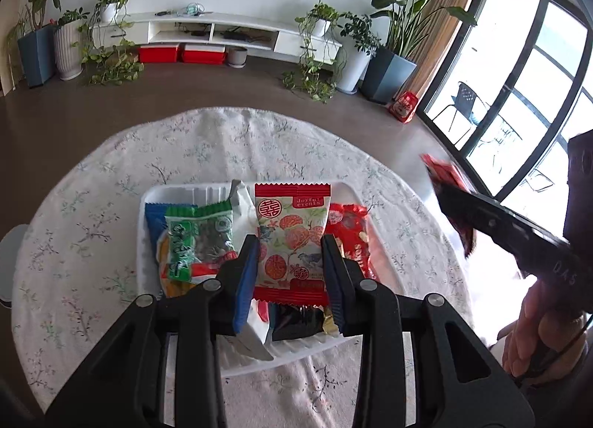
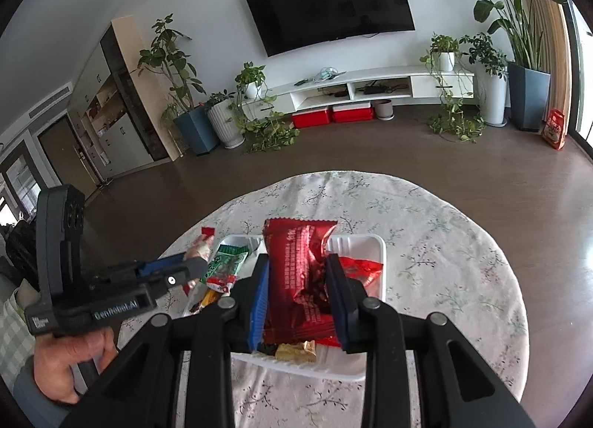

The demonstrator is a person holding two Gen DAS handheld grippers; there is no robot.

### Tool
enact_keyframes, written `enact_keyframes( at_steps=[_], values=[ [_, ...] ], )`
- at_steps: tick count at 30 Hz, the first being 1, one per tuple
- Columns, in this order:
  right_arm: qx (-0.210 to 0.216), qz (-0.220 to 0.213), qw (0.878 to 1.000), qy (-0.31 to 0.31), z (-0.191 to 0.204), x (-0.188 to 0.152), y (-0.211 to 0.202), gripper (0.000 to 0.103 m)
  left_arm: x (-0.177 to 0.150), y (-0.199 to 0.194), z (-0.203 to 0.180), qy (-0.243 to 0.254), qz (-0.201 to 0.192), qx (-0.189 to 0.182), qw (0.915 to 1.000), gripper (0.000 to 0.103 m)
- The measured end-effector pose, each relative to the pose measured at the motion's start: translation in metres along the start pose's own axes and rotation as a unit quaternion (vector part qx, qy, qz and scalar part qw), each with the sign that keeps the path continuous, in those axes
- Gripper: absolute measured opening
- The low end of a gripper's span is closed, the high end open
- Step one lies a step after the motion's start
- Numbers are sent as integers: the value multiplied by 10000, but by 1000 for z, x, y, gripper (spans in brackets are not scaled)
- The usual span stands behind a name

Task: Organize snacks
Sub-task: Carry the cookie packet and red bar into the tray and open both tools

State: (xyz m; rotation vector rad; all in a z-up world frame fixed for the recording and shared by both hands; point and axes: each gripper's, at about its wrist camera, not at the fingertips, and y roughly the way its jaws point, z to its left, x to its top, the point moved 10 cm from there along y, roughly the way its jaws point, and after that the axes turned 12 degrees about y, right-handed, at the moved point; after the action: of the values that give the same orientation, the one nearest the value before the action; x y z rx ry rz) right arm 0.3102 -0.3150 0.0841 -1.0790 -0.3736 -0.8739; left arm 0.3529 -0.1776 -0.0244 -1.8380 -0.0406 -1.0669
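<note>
- Most of the sorting looks done: the white tray [image 1: 178,192] on the round table [image 1: 92,175] already holds several snack packs, lying side by side and partly overlapping.
- No loose snacks show on the flowered cloth around the tray, so by my reckoning the two packs in the grippers are the last to go in.
- Left gripper [image 1: 291,272]: closed on the flowered pack [image 1: 292,231] by its side edges, over the middle of the tray. Whether it rests on the pile or hangs just above, I cannot tell.
- Right gripper [image 2: 298,298]: clamped on the dark red pack [image 2: 296,268], held up above the tray's right half.
- Flowered pack: cream front, red bands top and bottom with crimped edges, peaches and a bird printed on it, flat and unopened.
- Dark red pack: shiny foil, creased and puffy, small print down one side.
- In the tray: a green pack [image 1: 196,239] at left over a blue and an orange one, a bright red pack [image 1: 350,231] at right, small dark and gold sweets at the near edge.
</note>
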Motion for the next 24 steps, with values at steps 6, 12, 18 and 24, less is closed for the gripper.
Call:
enact_keyframes(
  at_steps=[6,12,18,24],
  values=[
    [-143,425,9989,114,-10,-7,57,32,-26,50,4,-19,311,64,9995,31],
    [-296,704,9969,168,-23,-26,90,32,-34,75,8,63,368,131,9992,32],
    [-479,912,9945,197,-37,-39,113,32,-33,87,5,147,413,127,9990,32],
    [-525,992,9936,156,-43,-47,120,33,-33,97,5,182,426,119,9989,33]
  ],
)
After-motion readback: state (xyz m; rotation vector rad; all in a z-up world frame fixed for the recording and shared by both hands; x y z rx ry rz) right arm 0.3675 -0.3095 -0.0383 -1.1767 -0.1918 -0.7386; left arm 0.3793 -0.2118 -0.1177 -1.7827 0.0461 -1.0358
